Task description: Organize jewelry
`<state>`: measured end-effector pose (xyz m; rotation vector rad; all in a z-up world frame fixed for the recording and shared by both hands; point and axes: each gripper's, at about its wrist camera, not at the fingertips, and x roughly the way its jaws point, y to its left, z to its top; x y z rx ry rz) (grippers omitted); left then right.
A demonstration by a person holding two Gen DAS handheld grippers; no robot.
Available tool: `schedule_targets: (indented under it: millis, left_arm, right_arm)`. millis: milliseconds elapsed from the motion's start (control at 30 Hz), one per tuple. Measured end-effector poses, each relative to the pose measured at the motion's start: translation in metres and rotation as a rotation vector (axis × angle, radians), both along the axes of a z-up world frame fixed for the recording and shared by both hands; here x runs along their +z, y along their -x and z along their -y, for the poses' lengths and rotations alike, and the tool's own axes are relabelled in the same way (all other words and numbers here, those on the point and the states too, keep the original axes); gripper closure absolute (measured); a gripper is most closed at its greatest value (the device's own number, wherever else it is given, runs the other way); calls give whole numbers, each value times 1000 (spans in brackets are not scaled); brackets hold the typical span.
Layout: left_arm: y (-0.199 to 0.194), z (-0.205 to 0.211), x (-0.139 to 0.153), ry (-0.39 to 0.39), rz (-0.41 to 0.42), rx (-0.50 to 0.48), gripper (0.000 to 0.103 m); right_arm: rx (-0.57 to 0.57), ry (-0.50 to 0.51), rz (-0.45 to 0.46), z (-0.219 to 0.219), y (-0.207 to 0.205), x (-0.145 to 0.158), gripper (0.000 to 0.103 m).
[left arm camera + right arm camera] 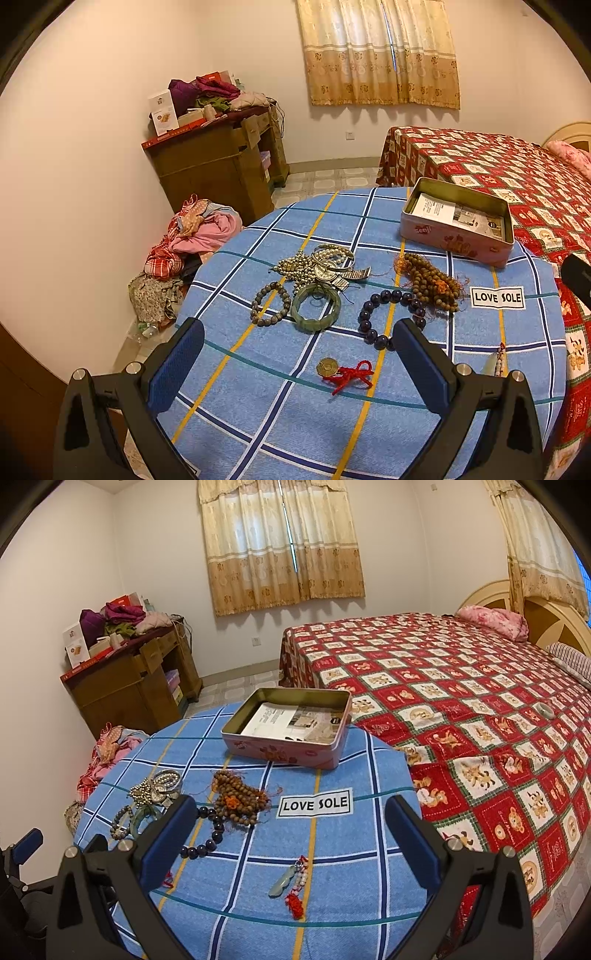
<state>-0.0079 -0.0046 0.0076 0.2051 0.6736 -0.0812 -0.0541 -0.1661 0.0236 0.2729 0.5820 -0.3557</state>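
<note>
A round table (258, 406) wears a woven blue cloth crossed by white, navy and yellow lines. On it lie a smooth green bangle (316, 306), a grey bead bracelet (270, 303), a dark glossy bead bracelet (391, 317), a heap of brown wooden beads (430, 280) with orange tassels, and a tangle of pearls and a metal watch (325, 267). A brass coin on knotted red cord (345, 373) sits near the front, a pale jade charm (288, 882) to its right. A pink rectangular tin (291, 727), lidless and paper-lined, stands at the far edge beside the bed (461, 709). The left gripper (297, 363) and right gripper (291, 834) hover spread wide, holding nothing; bare cloth lies beneath the right one
</note>
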Motion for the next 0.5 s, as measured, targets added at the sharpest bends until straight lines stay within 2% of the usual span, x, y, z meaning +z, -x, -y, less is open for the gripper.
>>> schedule_targets:
  millis: [500]
  left_arm:
    - [0, 1, -3, -3, -5, 0, 1]
  right_arm:
    - [2, -5, -6, 0, 0, -5, 0]
